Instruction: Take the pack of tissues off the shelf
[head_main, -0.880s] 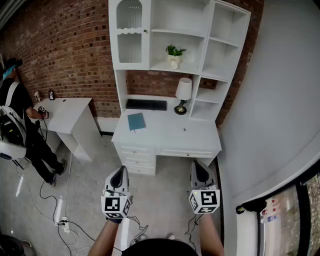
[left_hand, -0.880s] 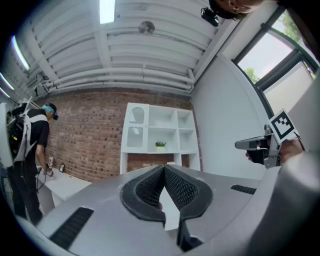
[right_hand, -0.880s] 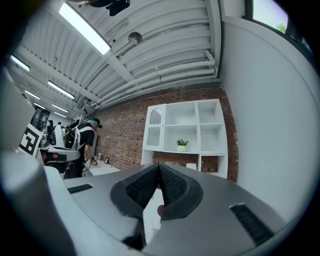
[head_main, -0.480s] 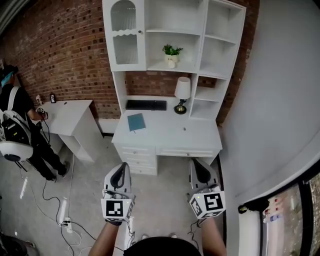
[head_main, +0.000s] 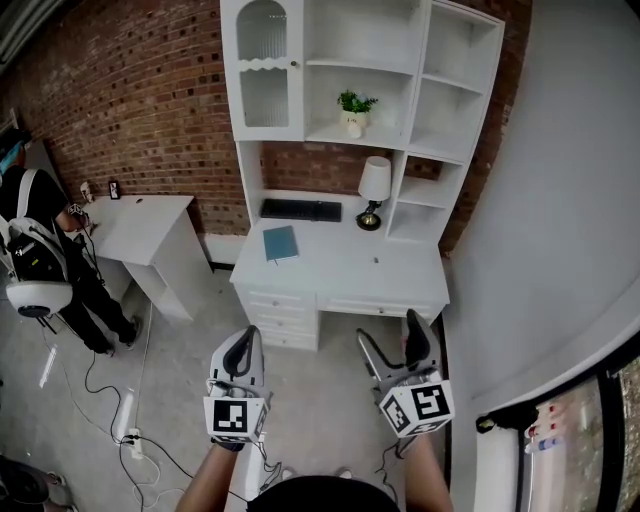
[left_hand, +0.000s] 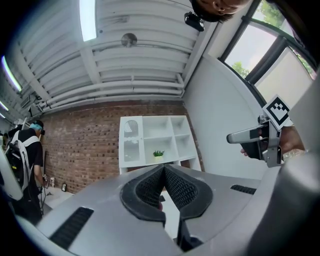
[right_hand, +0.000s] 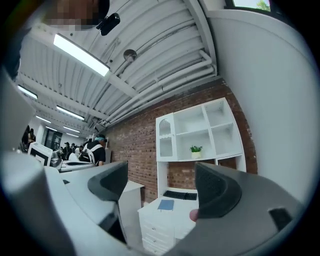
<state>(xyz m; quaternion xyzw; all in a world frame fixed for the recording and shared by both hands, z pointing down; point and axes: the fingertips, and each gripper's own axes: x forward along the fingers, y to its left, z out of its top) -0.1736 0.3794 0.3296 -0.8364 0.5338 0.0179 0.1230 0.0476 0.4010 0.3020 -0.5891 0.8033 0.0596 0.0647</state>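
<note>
Closest to you, both grippers are held out over the grey floor (head_main: 180, 340), pointing towards the furniture. Your left gripper (head_main: 249, 334) has its jaws pressed together with nothing between them. Your right gripper (head_main: 386, 325) has its jaws spread wide and also empty; through the gap its own view shows only the desk and the wall beyond. Cables (head_main: 118, 405) trail over the floor to your left.

Ahead of the jaws stands a white desk with drawers. On its tabletop (head_main: 340, 275) lies a blue book (head_main: 281, 243), with a black keyboard (head_main: 301, 210) further back and a small lamp (head_main: 374, 190) just right of the keyboard. The white shelf unit (head_main: 440, 110) rises from the back of the tabletop against the brick wall (head_main: 130, 90); a potted plant (head_main: 352, 110) sits on a middle shelf. At this range you cannot make out where the pack of tissues sits in the shelf compartments.

Off to the left, a person (head_main: 40, 260) stands at a second white desk (head_main: 145, 225).
</note>
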